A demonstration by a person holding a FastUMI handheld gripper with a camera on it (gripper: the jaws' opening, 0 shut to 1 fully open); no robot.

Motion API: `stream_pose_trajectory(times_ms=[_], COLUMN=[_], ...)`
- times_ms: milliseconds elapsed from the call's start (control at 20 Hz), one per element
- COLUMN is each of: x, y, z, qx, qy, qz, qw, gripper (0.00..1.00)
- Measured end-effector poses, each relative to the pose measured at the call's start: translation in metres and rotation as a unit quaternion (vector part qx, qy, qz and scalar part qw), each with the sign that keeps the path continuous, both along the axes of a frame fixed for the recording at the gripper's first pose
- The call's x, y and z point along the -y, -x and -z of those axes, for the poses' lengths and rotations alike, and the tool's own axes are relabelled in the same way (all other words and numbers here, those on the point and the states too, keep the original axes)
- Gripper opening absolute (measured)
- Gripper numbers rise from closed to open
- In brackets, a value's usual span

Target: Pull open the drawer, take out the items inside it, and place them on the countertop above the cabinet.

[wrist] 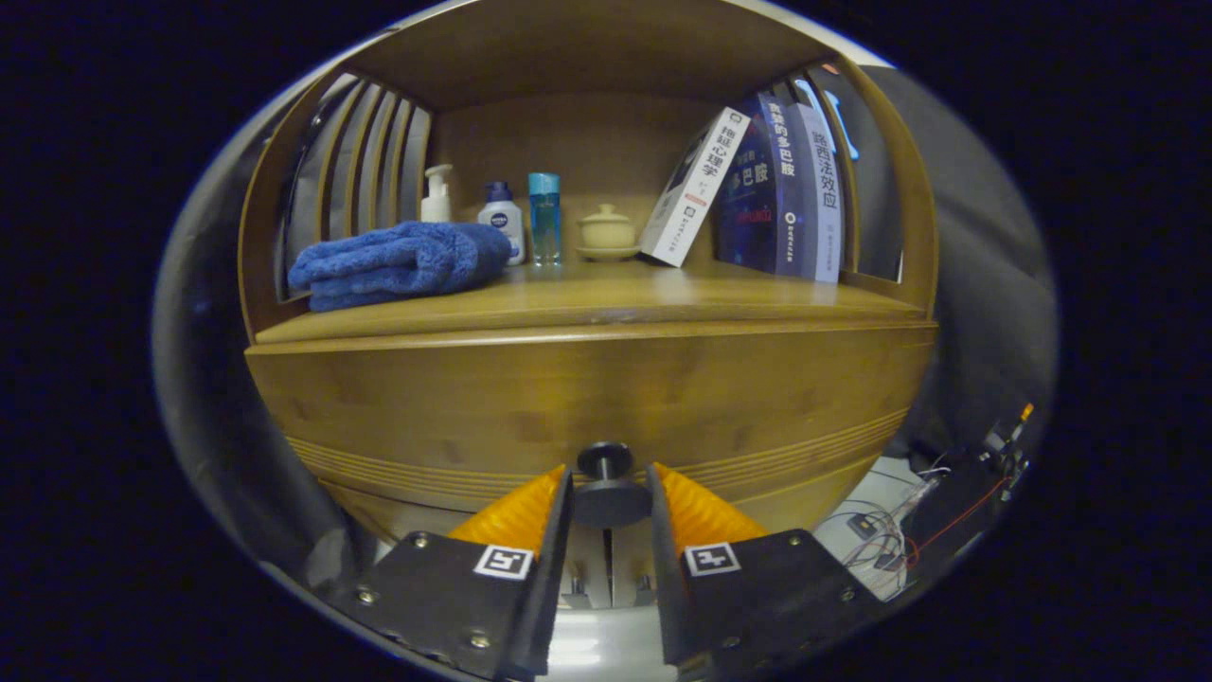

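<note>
Wooden cabinet (587, 398) straight ahead, its drawer front (473, 407) closed flush under the desk (606, 294). On the desk: folded blue towel (398, 260) to one side, three bottles (502, 218) and a small lidded pot (606, 230) behind it, leaning books (757, 189) at the other side. Cables (890, 545) on the floor beside the cabinet. Drawer contents hidden; nothing yet visible of the items.

Knob (606, 483) low on the drawer front, sitting between the fingers of the claw (611, 493). Claw partly open, fingers flanking the knob closely on both sides; contact with it not certain, so no firm hold to be claimed.

Risks, as judged from here:
- Pulling before the fingers close fully: likely slip off the round knob, drawer left shut.
- Gripping only the knob's outer cap rather than behind it: likely pop-off once the drawer resists.
- Pulling at an angle: possible binding of the drawer or tugging of the whole cabinet forward, toppling the leaning books or bottles.
- Crowded desk: little free room except the front middle, so later placing could knock the pot or bottles.
</note>
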State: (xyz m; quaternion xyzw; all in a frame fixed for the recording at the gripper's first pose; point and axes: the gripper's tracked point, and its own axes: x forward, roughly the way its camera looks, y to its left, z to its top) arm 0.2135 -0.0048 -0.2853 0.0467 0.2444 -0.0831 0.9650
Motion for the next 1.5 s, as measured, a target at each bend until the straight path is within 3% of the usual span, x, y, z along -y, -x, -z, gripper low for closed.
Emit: stream_pose_trajectory(times_ms=[100,300,550,1200,1500], x=[0.001,-0.001,-0.002,-0.008,-0.010], y=[-0.003,-0.002,0.006,0.121,0.147], z=[-0.001,0.001,-0.001,-0.019,-0.017], qx=[0.008,0.009,0.001,-0.005,-0.027], qy=[-0.012,-0.016,-0.013,0.001,0.003], qz=[-0.002,-0.001,0.011,0.055,0.076], qw=[1.000,1.000,1.000,0.998,0.997], gripper=[0.44,0.34,0.34,0.34,0.34])
